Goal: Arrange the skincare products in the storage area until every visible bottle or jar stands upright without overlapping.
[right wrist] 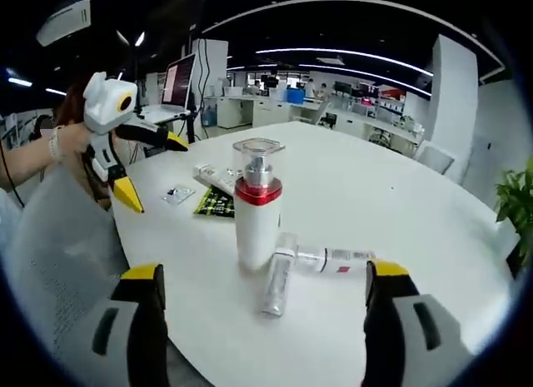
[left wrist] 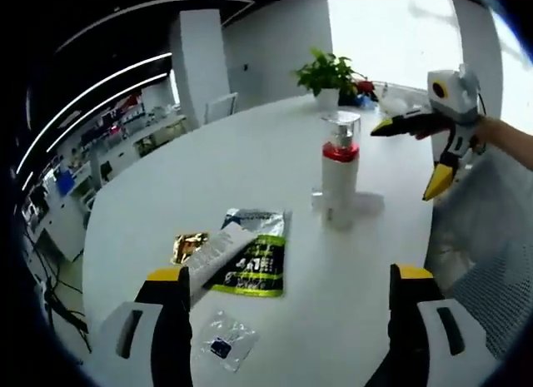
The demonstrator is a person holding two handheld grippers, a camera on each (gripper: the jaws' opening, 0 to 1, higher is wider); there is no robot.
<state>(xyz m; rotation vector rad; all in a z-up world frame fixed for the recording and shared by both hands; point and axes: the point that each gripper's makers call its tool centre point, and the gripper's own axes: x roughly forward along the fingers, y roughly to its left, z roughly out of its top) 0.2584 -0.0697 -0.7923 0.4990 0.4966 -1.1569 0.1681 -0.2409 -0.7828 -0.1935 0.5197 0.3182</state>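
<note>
Both grippers, left [left wrist: 287, 308] and right [right wrist: 262, 308], hover with fingers wide apart and empty over the white tabletop [right wrist: 400, 204]. The pump bottle [right wrist: 256, 205] stands upright mid-table with two tubes [right wrist: 321, 259] lying touching its base, so reaching for a tube could topple it. No label writing is legible.

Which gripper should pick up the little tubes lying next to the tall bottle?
Probably the right gripper: the two lying tubes sit just ahead of its open jaws, beside the bottle. The left gripper, also open, faces a flat tube and sachet instead.
</note>
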